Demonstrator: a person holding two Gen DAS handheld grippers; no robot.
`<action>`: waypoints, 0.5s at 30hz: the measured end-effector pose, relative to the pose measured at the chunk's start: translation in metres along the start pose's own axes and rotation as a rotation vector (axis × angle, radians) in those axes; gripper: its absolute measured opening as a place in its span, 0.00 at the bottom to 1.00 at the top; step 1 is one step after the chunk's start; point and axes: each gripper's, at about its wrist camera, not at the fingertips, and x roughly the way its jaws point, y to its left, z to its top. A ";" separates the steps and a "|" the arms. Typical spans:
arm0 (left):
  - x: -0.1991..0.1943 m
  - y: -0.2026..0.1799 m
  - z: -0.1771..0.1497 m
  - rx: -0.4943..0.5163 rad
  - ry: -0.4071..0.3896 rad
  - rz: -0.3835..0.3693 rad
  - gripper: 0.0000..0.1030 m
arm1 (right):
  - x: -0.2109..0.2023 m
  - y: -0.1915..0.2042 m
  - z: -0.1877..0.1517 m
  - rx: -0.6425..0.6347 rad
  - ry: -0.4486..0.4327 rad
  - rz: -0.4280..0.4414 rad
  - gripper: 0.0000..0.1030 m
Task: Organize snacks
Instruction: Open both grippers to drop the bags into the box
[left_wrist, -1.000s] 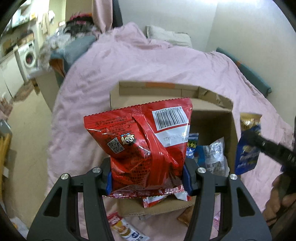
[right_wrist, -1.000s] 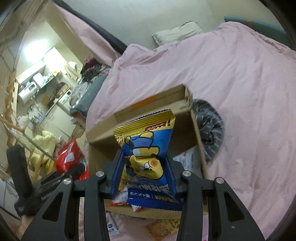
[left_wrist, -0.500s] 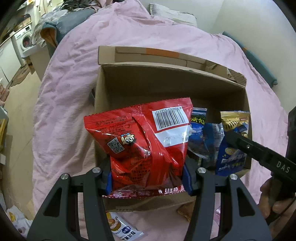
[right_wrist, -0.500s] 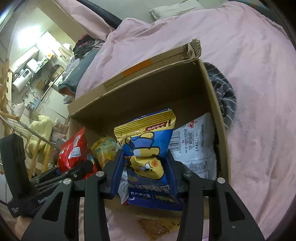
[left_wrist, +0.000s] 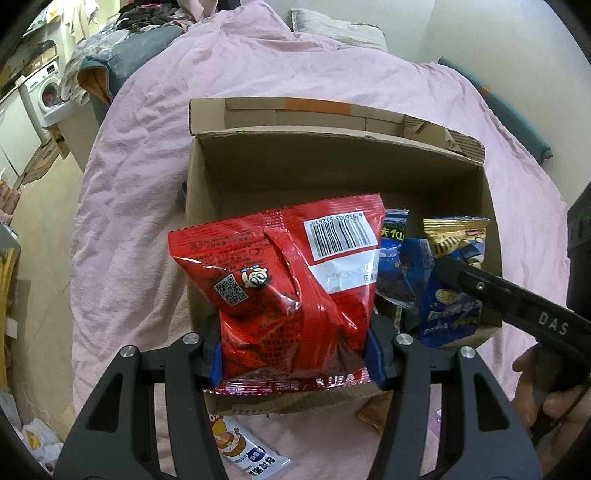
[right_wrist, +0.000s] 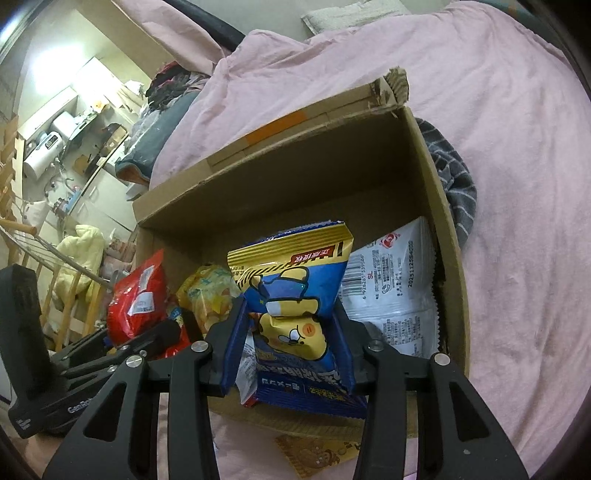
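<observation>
I had two sets of jaws, one in each hand. My left jaws (left_wrist: 294, 350) were squeezed tight on a red snack bag (left_wrist: 284, 288). The bag stood up between the blue pads (left_wrist: 216, 360), with its barcode at the top right. I held it over the near-left part of the cardboard box (left_wrist: 332, 173), its bottom edge just above the box's front wall.

My right jaws (right_wrist: 288, 354) were squeezed tight on a blue and yellow snack bag (right_wrist: 295, 288) with a cartoon face on it. The pads pinched its middle so it crumpled a bit. I held it over the near side of the same box, to the right of the red bag. From the left camera I could see my right jaws (left_wrist: 517, 302) reaching in from the side, with my fingers (left_wrist: 554, 406) on the handle.

Inside the box, a white snack packet (right_wrist: 391, 280) leaned against the right wall. A yellow snack bag (right_wrist: 207, 291) sat between my two bags. A dark blue packet (left_wrist: 397, 266) sat just right of the red bag.

The box sat on a bed with a pink blanket (left_wrist: 147, 177). A white and blue packet (left_wrist: 243, 450) lay on the blanket in front of the box. A brown cookie packet (right_wrist: 317, 454) lay there too. A grey striped cloth (right_wrist: 454, 184) lay by the box's right side.
</observation>
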 end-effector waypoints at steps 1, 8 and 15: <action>0.000 0.000 0.000 -0.001 0.004 -0.010 0.53 | 0.000 0.000 0.001 0.004 0.003 0.000 0.45; -0.011 -0.002 -0.003 0.025 -0.028 0.007 0.74 | -0.001 -0.001 0.008 0.001 -0.007 0.010 0.57; -0.022 -0.006 -0.001 0.056 -0.091 0.019 0.79 | -0.012 0.003 0.009 -0.021 -0.056 0.025 0.81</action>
